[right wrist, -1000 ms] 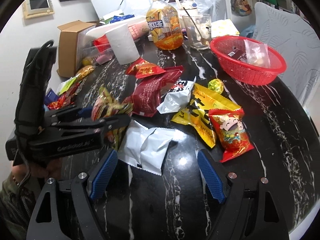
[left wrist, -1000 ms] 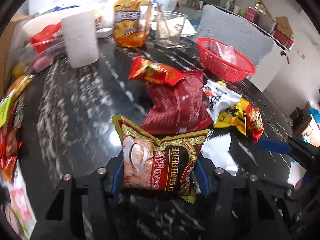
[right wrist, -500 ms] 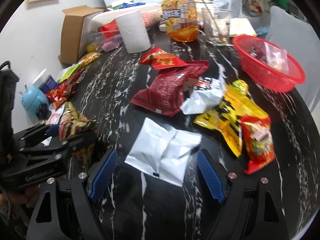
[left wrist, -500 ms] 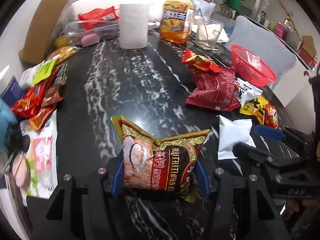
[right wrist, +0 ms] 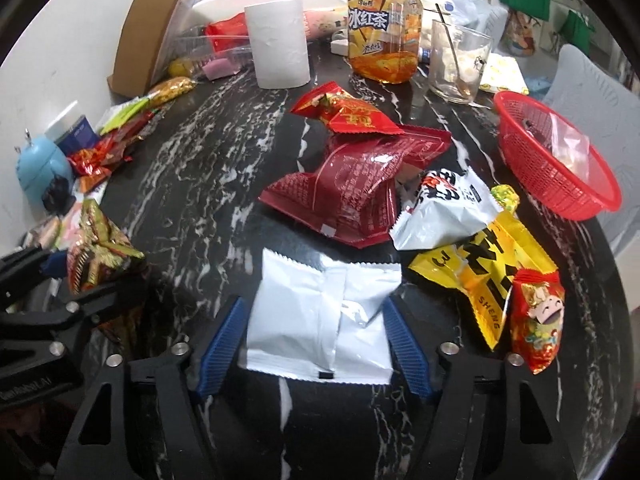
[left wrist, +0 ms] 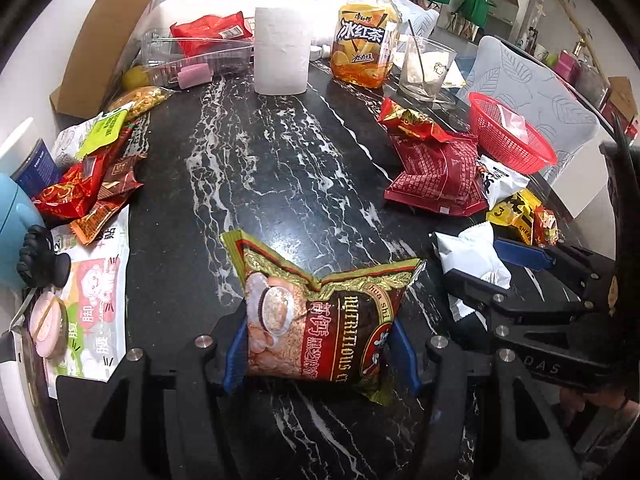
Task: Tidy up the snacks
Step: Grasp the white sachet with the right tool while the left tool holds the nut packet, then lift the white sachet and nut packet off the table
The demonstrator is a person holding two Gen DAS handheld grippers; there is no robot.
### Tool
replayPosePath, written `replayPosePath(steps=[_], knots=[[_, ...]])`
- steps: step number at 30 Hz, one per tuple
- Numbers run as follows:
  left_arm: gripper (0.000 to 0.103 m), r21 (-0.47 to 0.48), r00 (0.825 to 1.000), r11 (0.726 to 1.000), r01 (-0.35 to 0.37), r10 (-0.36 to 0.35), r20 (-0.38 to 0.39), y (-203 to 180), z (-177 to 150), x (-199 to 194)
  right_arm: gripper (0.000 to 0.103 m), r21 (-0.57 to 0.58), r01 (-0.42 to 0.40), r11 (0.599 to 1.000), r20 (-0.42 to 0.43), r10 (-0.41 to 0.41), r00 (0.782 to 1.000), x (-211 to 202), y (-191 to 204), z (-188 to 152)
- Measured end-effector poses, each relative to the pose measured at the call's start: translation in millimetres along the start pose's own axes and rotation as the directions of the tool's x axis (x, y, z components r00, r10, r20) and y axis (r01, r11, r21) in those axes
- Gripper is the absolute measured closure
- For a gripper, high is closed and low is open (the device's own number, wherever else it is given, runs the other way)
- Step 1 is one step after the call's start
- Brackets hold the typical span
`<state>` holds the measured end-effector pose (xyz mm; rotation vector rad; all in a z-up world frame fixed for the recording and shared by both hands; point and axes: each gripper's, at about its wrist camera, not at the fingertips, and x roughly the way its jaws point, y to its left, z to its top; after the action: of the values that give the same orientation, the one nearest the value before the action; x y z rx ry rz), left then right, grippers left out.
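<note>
While the left gripper (left wrist: 318,350) pinches a brown and green snack bag (left wrist: 320,320) between its blue pads, that bag stands upright off the black marble table (left wrist: 256,168), its top edge rising ahead of the fingertips. To that gripper's right, a white packet (right wrist: 320,320) lies flat on the table between the spread fingers of the right gripper (right wrist: 316,336); the blue pads sit just beside the packet's two side edges, and whether they touch it cannot be told. Just ahead of the right gripper lies a dark red bag (right wrist: 352,192), with a smaller bright red packet (right wrist: 348,114) resting on its far end. Ahead and to the right, a black-and-white packet (right wrist: 444,212) overlaps a yellow bag (right wrist: 488,276), and a small red cartoon packet (right wrist: 536,324) lies on the yellow one. Farther right sits a red basket (right wrist: 560,184). At the table's far side stand a paper roll (right wrist: 280,44), a tea bottle (right wrist: 384,28) and a glass (right wrist: 460,60). Far to the left gripper's left, more snack packets (left wrist: 88,184) lie in a heap.
</note>
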<state>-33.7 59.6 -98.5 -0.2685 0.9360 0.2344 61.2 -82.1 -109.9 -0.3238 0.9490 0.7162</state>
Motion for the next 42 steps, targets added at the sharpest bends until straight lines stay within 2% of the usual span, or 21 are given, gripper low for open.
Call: replayPosePath(steps=[4,8,14,18,22,25,29,32,33,35,42], knots=[[0.045,-0.001,1.0,1.0,0.005,-0.005,-0.004,-2,-2,-2,0.04,-0.013,0.002,1.0,-0.002,-0.002,1.0,-2,0,-4],[0.045,-0.013,0.999,0.999,0.044,-0.044,-0.02,-5,-8,-5,0.046,-0.006,0.002,1.0,0.015,-0.002,1.0,-9,-1,-9],[0.045,0.018,0.996,0.996,0.083,-0.082,-0.045,-24,-19,-11,0.047,-0.03,-0.035,0.999,-0.008,0.034,0.999,-23,-4,-23],[0.045,0.05,0.993,0.993,0.107,-0.104,-0.058,-39,-24,-13,0.047,-0.062,-0.024,0.998,-0.015,0.023,1.0,-34,-3,-39],[0.045,0.084,0.993,0.991,0.107,-0.102,-0.058,-46,-24,-12,0.047,-0.064,-0.037,0.997,-0.029,0.035,0.999,-44,-6,-53],[0.045,0.097,0.993,0.99,0.105,-0.1,-0.06,-49,-22,-10,0.044,-0.056,-0.043,0.997,-0.027,0.041,0.999,-45,-9,-57],[0.045,0.087,0.993,0.99,0.109,-0.104,-0.058,-49,-21,-9,0.031,-0.029,-0.051,0.998,-0.052,0.05,0.997,-38,-10,-55],[0.045,0.093,0.994,0.991,0.101,-0.096,-0.054,-50,-21,-9,0.029,-0.053,-0.048,0.997,-0.048,0.045,0.998,-36,-5,-56],[0.045,0.095,0.994,0.991,0.098,-0.093,-0.054,-50,-22,-9,0.03,-0.068,-0.039,0.997,-0.046,0.036,0.998,-35,-3,-57],[0.045,0.098,0.995,0.991,0.09,-0.086,-0.051,-51,-22,-9,0.04,-0.08,-0.025,0.996,-0.033,0.022,0.999,-35,-1,-57],[0.045,0.093,0.994,0.991,0.099,-0.094,-0.057,-53,-23,-10,0.057,-0.038,-0.05,0.998,0.025,0.051,0.998,-47,-11,-59]])
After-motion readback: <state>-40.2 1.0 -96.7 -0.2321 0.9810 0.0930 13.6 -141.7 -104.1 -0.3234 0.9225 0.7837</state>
